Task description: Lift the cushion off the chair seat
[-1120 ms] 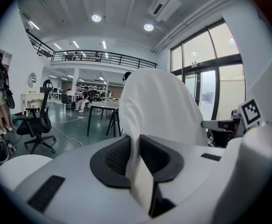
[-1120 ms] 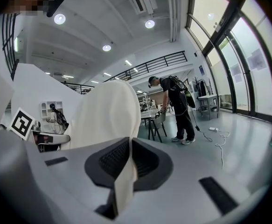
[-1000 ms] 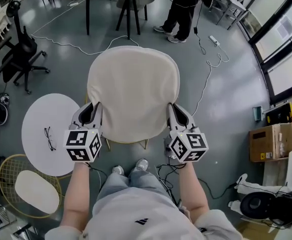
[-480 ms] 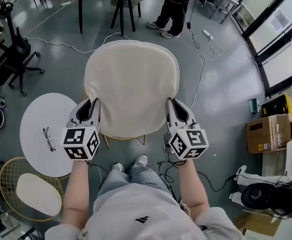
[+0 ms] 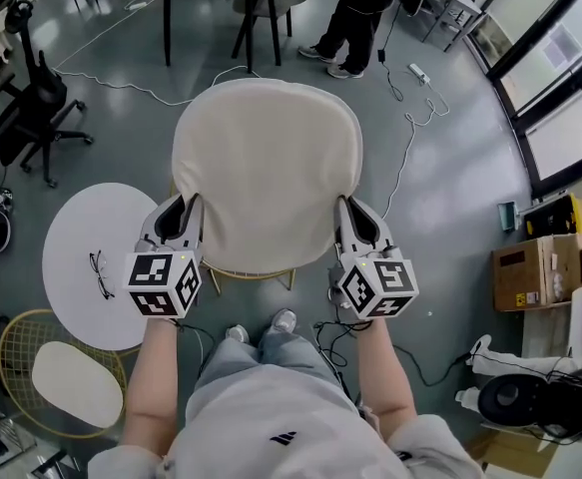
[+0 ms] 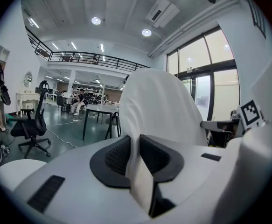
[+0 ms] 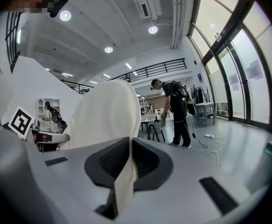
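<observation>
— Which way is the cushion lying?

— I've got the cushion (image 5: 267,173) with its long axis running straight away from me: broad rounded end far off, narrower edge back toward my feet. It sits over the chair (image 5: 291,283), of which only thin gold legs show beneath the near edge. I can't tell whether it's clear of the seat.

— And your grips?

— My left gripper (image 5: 183,214) has its jaws nearly together, pinching the cushion's left side edge, with the fabric squeezed between the black ribbed pads (image 6: 117,155). My right gripper (image 5: 355,218) is closed narrower yet, clamped on the right side edge the same way.

— What's it made of?

— Cream matte fabric, smooth and thin, with an egg-shaped outline. In both gripper views it rises ahead of the jaws as a pale, gently curved sheet with a rounded top
</observation>
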The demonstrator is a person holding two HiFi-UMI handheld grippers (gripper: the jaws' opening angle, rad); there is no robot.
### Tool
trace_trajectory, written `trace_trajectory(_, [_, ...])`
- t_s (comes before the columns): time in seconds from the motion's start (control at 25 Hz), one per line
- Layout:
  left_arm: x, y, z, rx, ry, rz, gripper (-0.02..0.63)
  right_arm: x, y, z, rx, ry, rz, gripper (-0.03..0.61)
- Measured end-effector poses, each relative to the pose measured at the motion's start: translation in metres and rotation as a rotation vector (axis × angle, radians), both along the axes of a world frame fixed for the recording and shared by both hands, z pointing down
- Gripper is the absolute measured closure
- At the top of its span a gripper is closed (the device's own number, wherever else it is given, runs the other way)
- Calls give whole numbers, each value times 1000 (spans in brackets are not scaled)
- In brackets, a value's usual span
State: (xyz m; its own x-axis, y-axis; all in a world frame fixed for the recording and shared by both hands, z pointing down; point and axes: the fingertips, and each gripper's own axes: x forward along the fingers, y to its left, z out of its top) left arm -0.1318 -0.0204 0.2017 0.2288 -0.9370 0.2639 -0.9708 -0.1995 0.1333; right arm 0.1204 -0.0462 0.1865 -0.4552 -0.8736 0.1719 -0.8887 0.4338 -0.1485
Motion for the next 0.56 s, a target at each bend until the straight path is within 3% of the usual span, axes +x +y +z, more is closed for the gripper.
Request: trace_trajectory(0.56, [-3, 2, 1, -7, -5, -25, 543, -4, -4, 2, -6, -3, -23, 549])
